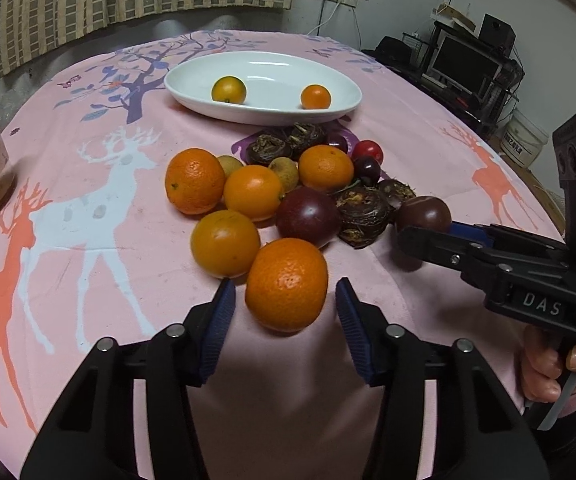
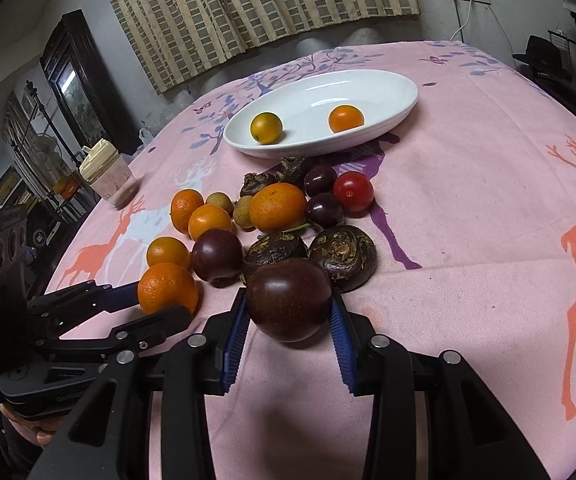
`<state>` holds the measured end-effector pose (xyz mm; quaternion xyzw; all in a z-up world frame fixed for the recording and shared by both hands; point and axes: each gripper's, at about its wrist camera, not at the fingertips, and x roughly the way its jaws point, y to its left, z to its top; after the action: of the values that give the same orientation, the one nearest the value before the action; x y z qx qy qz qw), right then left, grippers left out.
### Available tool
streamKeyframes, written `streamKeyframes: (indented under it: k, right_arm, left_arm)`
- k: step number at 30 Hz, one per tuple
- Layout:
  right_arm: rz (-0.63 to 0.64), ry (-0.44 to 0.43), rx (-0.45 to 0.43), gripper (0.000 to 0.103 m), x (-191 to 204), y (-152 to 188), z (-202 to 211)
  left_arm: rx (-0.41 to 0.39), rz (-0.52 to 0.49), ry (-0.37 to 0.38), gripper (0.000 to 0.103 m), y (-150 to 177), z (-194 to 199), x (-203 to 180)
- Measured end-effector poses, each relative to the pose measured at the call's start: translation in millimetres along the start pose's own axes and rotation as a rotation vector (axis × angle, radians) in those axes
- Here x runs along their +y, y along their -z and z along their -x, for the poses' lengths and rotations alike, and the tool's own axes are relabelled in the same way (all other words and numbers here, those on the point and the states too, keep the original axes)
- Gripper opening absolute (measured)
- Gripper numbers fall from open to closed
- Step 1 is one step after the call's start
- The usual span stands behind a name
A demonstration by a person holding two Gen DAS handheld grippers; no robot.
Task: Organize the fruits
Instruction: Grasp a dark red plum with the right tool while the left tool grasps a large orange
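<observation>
Left gripper [image 1: 286, 294] fingers straddling orange [image 1: 287, 284], seemingly untouched, white dish [image 1: 192, 94] beyond

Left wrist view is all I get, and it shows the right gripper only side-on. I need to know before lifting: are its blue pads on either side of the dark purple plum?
Observer: Yes. The right gripper straddles the dark purple plum. Both blue pads meet its sides with no gap showing, though I cannot tell if it is clamped.
Operator: Anything beyond the table's left edge?
Observer: A tall dark cabinet with a glass door stands there, past the cream-lidded jar.
</observation>
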<state>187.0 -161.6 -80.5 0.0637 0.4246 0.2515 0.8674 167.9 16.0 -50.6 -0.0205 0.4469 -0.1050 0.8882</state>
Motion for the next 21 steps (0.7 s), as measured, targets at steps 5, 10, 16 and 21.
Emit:
streamKeyframes:
  k: [5,10,16,21]
  right_arm:
    - [-0.003,-0.007,-0.003,0.040,-1.0,0.3,0.3]
    - [-0.002,-0.006,-0.012,0.040,-1.1,0.6,1.8]
    - [0.035,-0.027,-0.060,0.040,4.2,-1.7,11.6]
    - [0.043,-0.010,-0.115,0.040,4.6,-41.3,11.7]
  left_arm:
    - [0.008,0.016,0.015,0.038,0.3,-2.2,1.7]
    - [-0.016,0.012,0.019,0.037,2.5,3.7,0.1]
    - [-0.098,0.015,0.089,0.037,-7.8,28.7,4.6]
    - [-0.176,0.047,0.070,0.037,-57.4,34.3,19.2]
